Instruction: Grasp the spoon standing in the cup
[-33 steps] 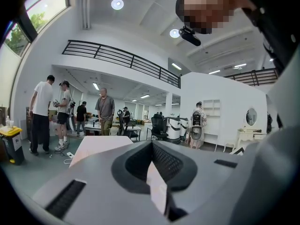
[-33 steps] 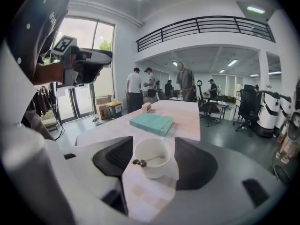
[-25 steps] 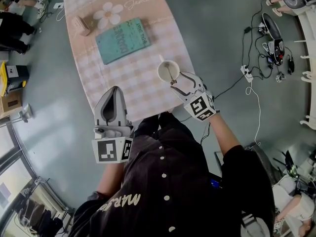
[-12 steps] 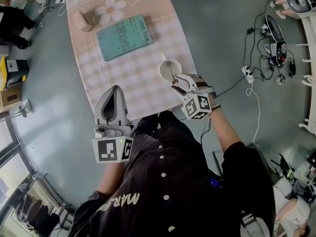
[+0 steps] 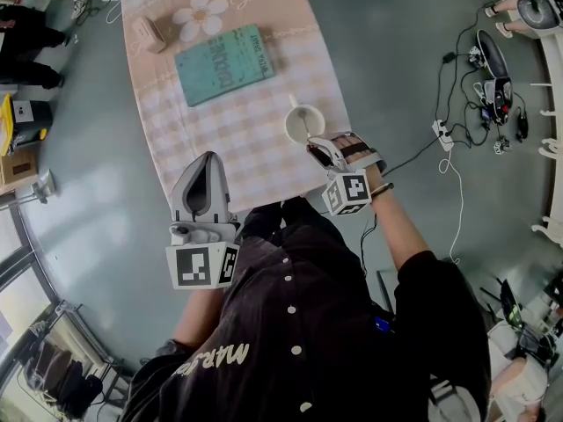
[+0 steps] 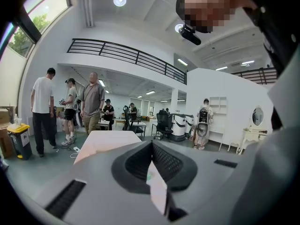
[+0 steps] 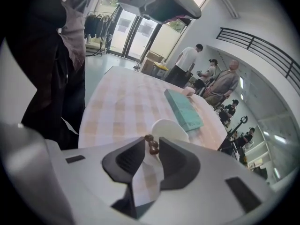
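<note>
A teal book (image 5: 223,62) lies flat on the checked bench (image 5: 230,143) — a daisy print (image 5: 195,16) just beyond it, a small pink box (image 5: 147,33) off its far-left corner — floor cables (image 5: 453,143) well right.

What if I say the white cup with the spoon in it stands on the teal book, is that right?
No. The white cup with the spoon in it stands on the checked tablecloth, apart from the teal book; the head view shows it.
</note>
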`<action>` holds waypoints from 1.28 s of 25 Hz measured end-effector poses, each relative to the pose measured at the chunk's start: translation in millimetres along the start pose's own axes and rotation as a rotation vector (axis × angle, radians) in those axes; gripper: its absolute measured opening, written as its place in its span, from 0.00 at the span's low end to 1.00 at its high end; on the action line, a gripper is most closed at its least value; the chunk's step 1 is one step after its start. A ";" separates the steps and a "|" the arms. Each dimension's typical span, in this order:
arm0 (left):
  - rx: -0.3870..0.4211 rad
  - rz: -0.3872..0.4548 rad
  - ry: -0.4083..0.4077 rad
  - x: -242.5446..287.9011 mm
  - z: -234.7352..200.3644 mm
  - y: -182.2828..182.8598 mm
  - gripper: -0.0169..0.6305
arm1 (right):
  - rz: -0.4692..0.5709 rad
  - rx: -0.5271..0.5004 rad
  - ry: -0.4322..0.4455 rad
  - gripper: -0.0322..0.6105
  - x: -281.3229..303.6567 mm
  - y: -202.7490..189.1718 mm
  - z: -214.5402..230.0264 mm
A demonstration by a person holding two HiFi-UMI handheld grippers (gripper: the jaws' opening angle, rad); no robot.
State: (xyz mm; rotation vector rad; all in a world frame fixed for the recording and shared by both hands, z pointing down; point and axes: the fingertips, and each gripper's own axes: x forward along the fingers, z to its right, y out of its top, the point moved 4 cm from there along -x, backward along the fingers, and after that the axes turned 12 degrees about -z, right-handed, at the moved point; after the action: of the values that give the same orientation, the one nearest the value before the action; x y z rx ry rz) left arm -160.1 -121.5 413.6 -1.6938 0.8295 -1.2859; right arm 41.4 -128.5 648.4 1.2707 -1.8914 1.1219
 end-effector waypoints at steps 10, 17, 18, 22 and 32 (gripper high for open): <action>0.008 0.008 0.008 -1.1 0.8 3.8 0.04 | 0.032 0.013 -0.022 0.15 -7.9 1.5 6.5; 0.018 0.033 -0.004 -2.6 4.1 13.0 0.04 | 0.074 0.162 -0.027 0.13 -21.7 2.4 21.9; 0.020 0.038 -0.007 -3.1 4.8 14.6 0.04 | 0.077 0.187 -0.029 0.13 -24.3 2.3 24.6; 0.029 0.053 -0.018 -4.7 8.2 20.1 0.04 | 0.106 0.300 -0.029 0.13 -37.6 2.9 35.3; 0.063 0.100 -0.069 -1.8 21.2 36.2 0.04 | 0.232 0.642 -0.045 0.13 -94.2 6.5 71.3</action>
State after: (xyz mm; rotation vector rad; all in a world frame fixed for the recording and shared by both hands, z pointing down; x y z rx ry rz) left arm -140.8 -131.0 377.4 -1.6175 0.8148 -1.1673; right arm 68.7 -149.9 535.2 1.4245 -1.8054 1.9441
